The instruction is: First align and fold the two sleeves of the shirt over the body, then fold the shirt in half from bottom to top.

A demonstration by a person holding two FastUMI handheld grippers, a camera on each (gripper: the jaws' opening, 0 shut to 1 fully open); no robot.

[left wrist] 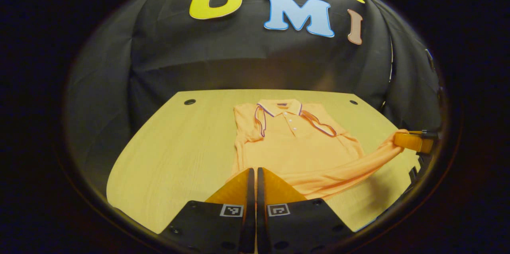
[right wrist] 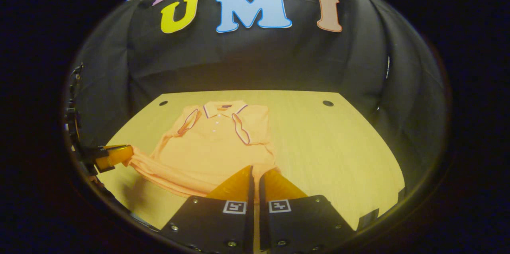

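An orange polo shirt (left wrist: 295,142) lies face up on the wooden table (left wrist: 179,146), collar toward the far wall. Both sleeves are folded in over the chest, their striped cuffs beside the collar. In the left gripper view my left gripper (left wrist: 255,170) is shut on the hem's near left corner. Farther right, the right gripper (left wrist: 400,137) pinches the other hem corner and holds it off the table, stretching the cloth. In the right gripper view the shirt (right wrist: 211,146) lies left of centre, my right gripper (right wrist: 256,168) is shut on the hem, and the left gripper (right wrist: 127,154) grips the far corner.
The table (right wrist: 326,146) has bare wood on both sides of the shirt and two small dark holes (left wrist: 190,102) (right wrist: 328,103) near its back corners. Black cloth walls close in behind and at the sides.
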